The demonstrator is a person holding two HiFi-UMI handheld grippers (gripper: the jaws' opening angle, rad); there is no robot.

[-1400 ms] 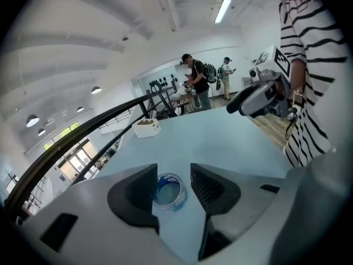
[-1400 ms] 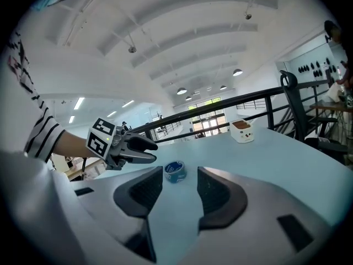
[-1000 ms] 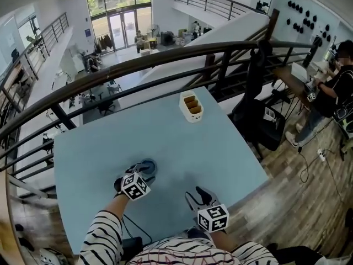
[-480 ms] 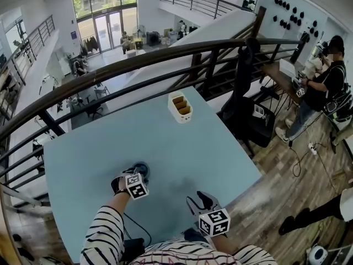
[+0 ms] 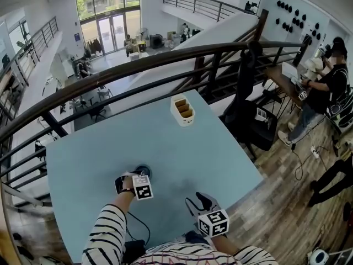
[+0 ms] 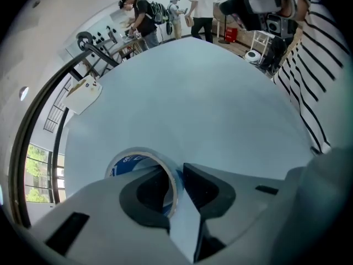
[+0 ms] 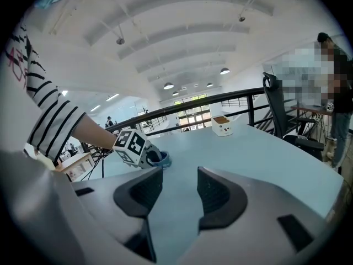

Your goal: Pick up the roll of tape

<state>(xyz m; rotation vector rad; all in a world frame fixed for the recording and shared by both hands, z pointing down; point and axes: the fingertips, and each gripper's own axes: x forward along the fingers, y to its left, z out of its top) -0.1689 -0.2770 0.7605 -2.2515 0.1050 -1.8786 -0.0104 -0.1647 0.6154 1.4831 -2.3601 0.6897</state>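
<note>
The roll of tape, blue with a clear outer rim, lies flat on the light blue table. My left gripper points steeply down onto it. In the left gripper view one finger sits inside the hole of the roll of tape and the other outside it. The left gripper is closing, and both pads touch the roll's wall. The right gripper hovers open near the table's front edge, nothing between its fingers. From the right gripper view the tape shows just beyond the left marker cube.
A white holder with brown compartments stands at the table's far edge, by the dark railing. A black chair is off the right side. A person stands at a desk further right.
The left gripper came down over the roll and rolled its wrist; its jaws went from wide apart to closed on the roll's wall. The right gripper stayed put.
</note>
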